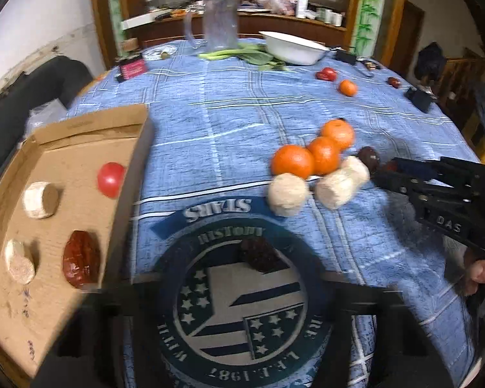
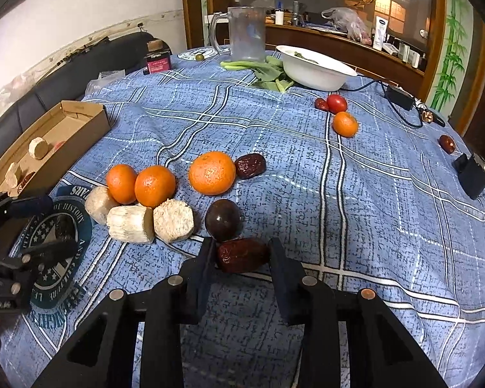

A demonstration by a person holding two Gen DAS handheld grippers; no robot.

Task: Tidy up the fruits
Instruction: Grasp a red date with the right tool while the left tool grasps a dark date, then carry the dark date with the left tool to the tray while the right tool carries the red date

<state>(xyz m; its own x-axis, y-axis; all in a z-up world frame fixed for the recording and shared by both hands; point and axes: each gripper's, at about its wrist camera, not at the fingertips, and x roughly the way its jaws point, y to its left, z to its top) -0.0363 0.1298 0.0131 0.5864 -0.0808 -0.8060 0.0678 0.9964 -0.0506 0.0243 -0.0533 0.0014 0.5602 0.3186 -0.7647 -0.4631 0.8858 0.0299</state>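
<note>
Blue tablecloth, wrinkled dark-red date between right tool fingers

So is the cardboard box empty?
No. The box holds a tomato, a red date and two pale chunks.

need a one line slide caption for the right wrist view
Right gripper closed on a red date beside a dark round fruit on the blue tablecloth.
</note>
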